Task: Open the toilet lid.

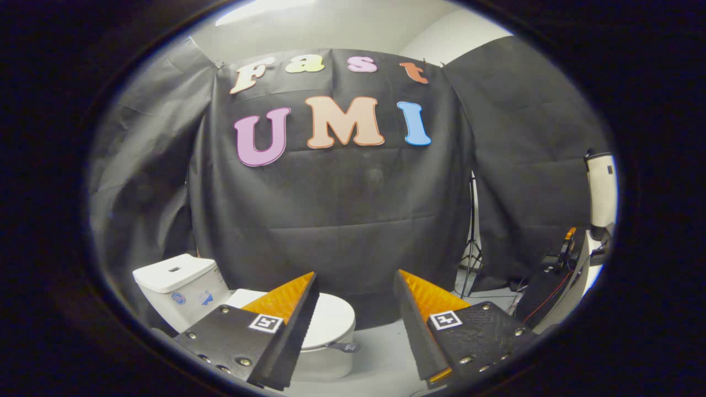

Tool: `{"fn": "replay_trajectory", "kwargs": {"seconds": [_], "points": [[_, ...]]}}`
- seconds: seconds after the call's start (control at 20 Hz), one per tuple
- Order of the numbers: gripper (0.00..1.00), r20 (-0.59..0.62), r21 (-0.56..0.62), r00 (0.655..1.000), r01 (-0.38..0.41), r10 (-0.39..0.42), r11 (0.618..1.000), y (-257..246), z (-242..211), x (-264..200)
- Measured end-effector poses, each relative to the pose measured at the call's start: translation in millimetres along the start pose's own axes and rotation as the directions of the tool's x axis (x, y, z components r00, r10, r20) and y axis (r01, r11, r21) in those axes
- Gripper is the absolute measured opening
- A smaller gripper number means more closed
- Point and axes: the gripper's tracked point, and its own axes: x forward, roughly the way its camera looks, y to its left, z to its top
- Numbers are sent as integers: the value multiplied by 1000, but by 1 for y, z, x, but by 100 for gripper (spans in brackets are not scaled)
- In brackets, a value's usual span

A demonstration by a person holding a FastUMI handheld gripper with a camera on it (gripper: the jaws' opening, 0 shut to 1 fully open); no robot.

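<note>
A white toilet stands low on the floor, partly behind my left finger. Its lid (331,320) lies flat and closed over the bowl, with a small dark tab (345,347) sticking out at the front rim. The white tank (174,281) rises behind it, toward the left. My gripper (356,278) is open, with nothing between its fingers, held above and well short of the toilet. The left finger (292,320) hides the near half of the lid. The right finger (419,320) hangs over bare floor to the right of the bowl.
Black cloth walls close the booth behind and on both sides of the toilet. A light stand's tripod (471,259) stands at the gap in the cloth on the right. Dark gear with red cables (551,286) sits further right. Pale floor (380,353) lies ahead of the bowl.
</note>
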Motion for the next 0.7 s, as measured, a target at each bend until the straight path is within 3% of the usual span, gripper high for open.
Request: {"fn": "replay_trajectory", "kwargs": {"seconds": [0.4,0.7], "points": [[83,-58,100,998,4,1,995,-8,-21,3],[82,-97,176,995,51,-34,983,-24,-38,3]]}}
